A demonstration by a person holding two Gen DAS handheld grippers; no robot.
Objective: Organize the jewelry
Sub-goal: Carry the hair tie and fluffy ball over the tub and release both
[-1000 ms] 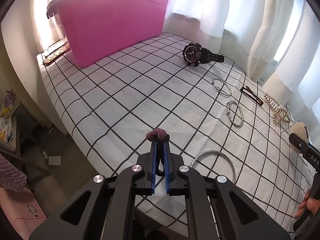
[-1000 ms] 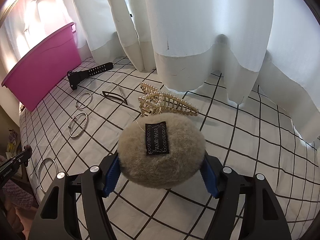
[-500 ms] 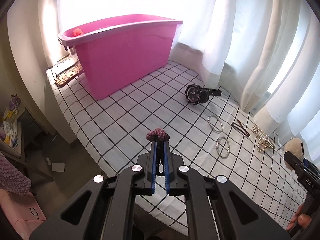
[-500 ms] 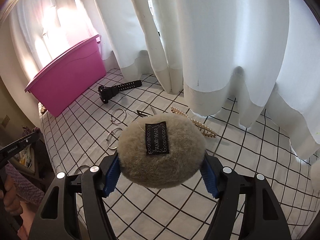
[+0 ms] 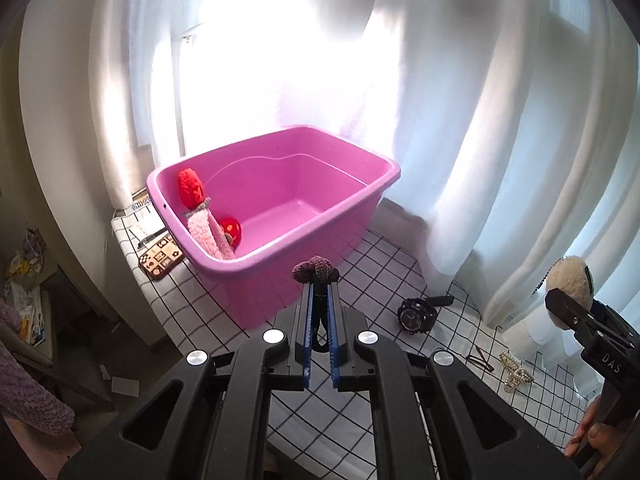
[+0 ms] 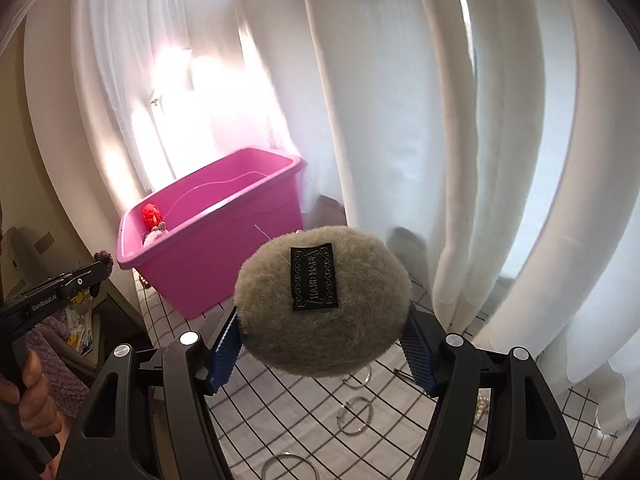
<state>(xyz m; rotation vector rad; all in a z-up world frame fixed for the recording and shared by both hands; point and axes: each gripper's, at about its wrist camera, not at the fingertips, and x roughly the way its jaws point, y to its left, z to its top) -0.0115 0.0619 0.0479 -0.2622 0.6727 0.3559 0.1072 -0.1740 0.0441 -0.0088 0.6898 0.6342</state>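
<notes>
A: Since both grippers have come up off the cloth, what's in L wrist view?

B: Item 1, left gripper (image 5: 319, 300): jaws together, clamped on small maroon knit piece (image 5: 315, 271). A sec ago it sat low over the checked tablecloth (image 5: 368, 256); now it looks down into the pink tub (image 5: 380, 184), so a drop-in seems next. Tub already holds red/pink knit items (image 5: 198, 212). Black watch (image 5: 418, 314) and pearl clip (image 5: 516, 372) left on cloth.

A: R wrist view?

B: Item 2, right gripper (image 6: 322, 350): jaws apart but pressed on both sides of the beige fur puff (image 6: 322, 304), label up. Lifted too, tub (image 6: 208, 256) now ahead. Metal rings (image 6: 355, 420) lie on cloth below, not yet sorted.

A: Surface/room?

B: White cloth w/ black grid; white curtains (image 6: 400, 120) behind, bright window. Clutter at left floor, unclear.
</notes>
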